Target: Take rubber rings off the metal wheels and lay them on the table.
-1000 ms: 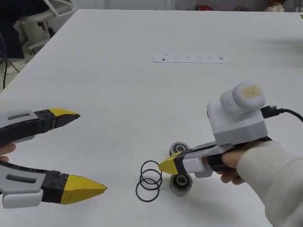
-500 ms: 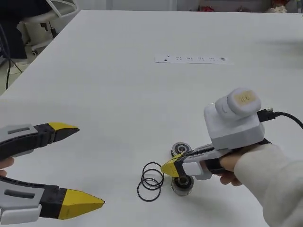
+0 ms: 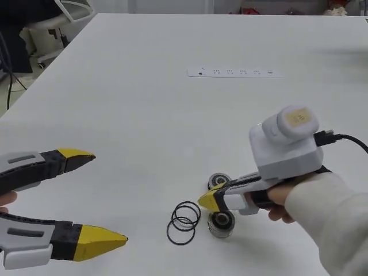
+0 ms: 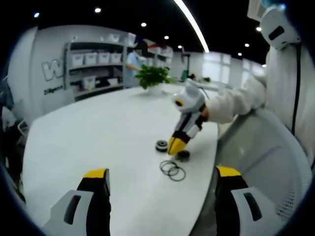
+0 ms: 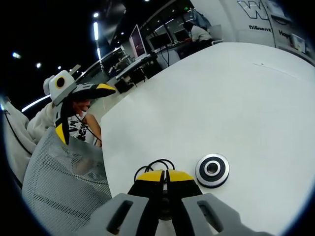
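Note:
Two metal wheels lie on the white table (image 3: 172, 115): a far wheel (image 3: 218, 181) (image 4: 161, 145) (image 5: 212, 170) and a near wheel (image 3: 221, 223) (image 4: 183, 155). Three thin black rubber rings (image 3: 183, 221) (image 4: 172, 170) (image 5: 155, 164) lie overlapping just left of them. My right gripper (image 3: 202, 202) (image 4: 175, 146) (image 5: 165, 176) is shut, its yellow tip just above the near wheel, beside the rings; I see nothing between the jaws. My left gripper (image 3: 111, 196) (image 4: 161, 171) (image 5: 83, 110) stands wide open and empty, well to the left of the rings.
A white strip with small markings (image 3: 234, 72) lies farther back on the table. A chair (image 3: 52, 26) stands past the table's left edge. A cable (image 3: 345, 138) trails from the right gripper.
The right gripper has barely shifted over the near wheel, which shows a little more now. Rings, wheels and the left gripper stay as they were.

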A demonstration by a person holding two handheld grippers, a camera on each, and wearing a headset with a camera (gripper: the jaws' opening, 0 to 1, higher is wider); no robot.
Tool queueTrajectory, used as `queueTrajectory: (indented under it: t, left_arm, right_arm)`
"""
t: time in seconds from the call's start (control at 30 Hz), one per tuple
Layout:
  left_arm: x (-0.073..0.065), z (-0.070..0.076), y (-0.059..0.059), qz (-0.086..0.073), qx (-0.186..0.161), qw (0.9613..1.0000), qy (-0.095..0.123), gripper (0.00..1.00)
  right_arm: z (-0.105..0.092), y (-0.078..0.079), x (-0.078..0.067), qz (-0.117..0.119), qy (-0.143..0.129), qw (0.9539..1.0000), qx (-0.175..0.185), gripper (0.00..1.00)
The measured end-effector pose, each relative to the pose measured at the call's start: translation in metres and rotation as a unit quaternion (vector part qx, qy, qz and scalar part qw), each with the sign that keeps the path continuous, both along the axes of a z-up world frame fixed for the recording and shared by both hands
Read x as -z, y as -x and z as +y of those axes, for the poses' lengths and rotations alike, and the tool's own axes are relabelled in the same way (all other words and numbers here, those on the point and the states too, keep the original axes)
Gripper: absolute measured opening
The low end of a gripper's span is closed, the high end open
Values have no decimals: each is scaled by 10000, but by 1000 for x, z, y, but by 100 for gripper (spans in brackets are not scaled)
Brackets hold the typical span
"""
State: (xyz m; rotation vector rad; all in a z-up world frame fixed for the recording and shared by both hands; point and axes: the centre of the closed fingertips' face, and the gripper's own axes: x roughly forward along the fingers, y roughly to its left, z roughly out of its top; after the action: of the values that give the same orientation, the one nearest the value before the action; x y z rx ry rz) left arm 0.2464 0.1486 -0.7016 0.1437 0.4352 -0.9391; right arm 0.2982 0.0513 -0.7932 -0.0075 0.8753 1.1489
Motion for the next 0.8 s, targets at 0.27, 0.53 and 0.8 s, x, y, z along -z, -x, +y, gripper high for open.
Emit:
queueTrajectory:
  t: [0.27,0.53,0.8]
  left_arm:
    - [-5,2,-1,-41,-52,10000,5,88]
    - [-21,5,-6,-210,-72,9998,-7,88]
    - [-36,3,-18,-371,-68,9993,11,86]
  right_arm:
    - [-4,-7,-9,-116,-102,9998,122,0]
    - [-18,-24,-20,-289,-227,9983,445,1]
    - [-40,-43,-30,-426,-343,9945,892,4]
